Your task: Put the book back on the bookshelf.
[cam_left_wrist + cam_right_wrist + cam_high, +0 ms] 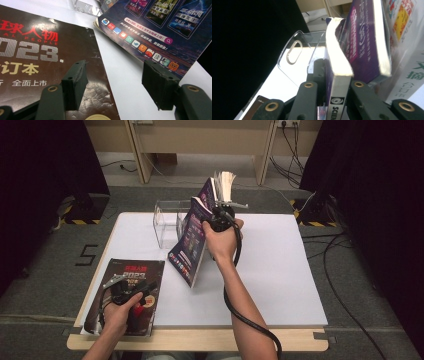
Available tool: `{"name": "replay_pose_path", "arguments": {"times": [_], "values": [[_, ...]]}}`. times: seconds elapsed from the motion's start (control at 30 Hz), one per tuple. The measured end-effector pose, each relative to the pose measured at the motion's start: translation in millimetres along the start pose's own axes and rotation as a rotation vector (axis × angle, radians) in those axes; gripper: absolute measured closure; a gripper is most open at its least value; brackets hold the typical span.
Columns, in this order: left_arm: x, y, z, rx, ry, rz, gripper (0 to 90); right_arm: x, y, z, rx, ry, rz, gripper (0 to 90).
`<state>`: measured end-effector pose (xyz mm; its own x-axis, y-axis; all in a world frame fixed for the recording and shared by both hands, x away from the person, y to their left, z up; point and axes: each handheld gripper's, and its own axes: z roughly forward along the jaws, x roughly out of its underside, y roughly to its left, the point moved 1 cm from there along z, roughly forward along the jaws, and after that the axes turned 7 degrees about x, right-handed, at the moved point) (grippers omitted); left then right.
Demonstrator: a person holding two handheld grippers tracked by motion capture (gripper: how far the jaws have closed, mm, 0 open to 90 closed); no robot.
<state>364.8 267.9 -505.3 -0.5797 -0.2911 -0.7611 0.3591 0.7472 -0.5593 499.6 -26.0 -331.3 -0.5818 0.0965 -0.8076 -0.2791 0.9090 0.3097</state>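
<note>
While my right gripper [216, 216] squeezes the purple magazine [192, 237] upright by the clear holder [166, 222] at the table's [280, 285] back edge, it isn't inside yet. My left gripper [116, 285] waits wide open over the brown magazine [145, 270] at the front left corner.

The left hand-held gripper [114, 282] rests on a magazine [145, 292] lying flat at the desk's [280, 280] near left corner. Up and to its right, the right hand-held gripper [218, 215] holds a second magazine [190, 242] by the spine above the desk's middle. Just behind that one stands a clear holder [167, 222].
</note>
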Motion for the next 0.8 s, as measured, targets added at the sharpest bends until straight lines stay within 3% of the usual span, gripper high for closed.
{"name": "replay_pose_path", "arguments": {"times": [0.33,0.8], "values": [[0.6,0.0,0.4,0.001,0.002,-0.003,36.1,0.0,4.0,-11.2,-0.030,-0.068,-0.023,82.7],[0.3,1.1,-1.3,0.003,0.000,-0.003,36.4,-3.7,24.5,-26.5,-0.097,-0.183,-0.141,82.8]]}}
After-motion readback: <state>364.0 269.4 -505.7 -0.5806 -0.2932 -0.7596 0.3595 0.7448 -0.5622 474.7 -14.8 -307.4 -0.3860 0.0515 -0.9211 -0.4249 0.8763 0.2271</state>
